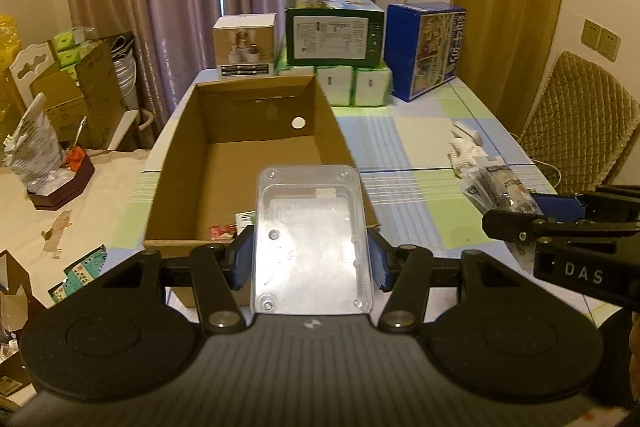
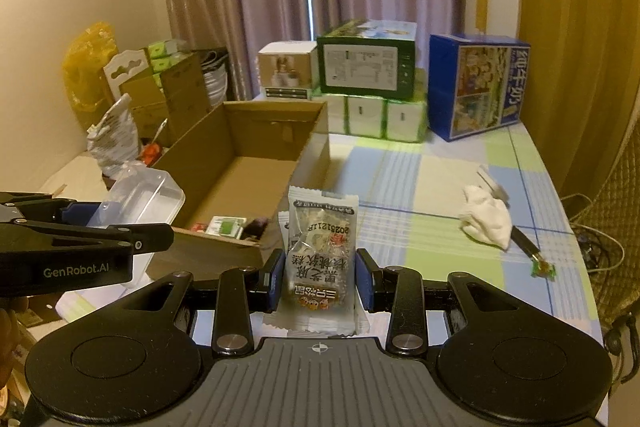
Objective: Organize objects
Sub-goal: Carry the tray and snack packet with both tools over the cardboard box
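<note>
The cardboard box is the landmark here; it stands open on the checked tablecloth, and only a few small packets lie in its near corner, the rest of its floor bare, so by my judgement the sorting is at an early stage. The left gripper has its blue pads pressed against both sides of a clear plastic container, which hangs above the box's near wall, seemingly bottom-up, though the transparent plastic makes that hard to confirm; it is not yet set down. The right gripper is clamped on a snack packet, held upright just right of the box's near corner; it too waits to go in. Still to handle, right of the box: a crumpled white cloth with a thin dark stick beside it, and a small green-wrapped item nearer the table edge. Beyond the box's far wall stand stacked cartons, probably not part of the job.

Hard to make out: what the packets in the box are; whether the container holds anything; the table's near edge, hidden behind both gripper bodies; the clutter left of the box, on a separate surface, blurred and cut by the fisheye rim.
</note>
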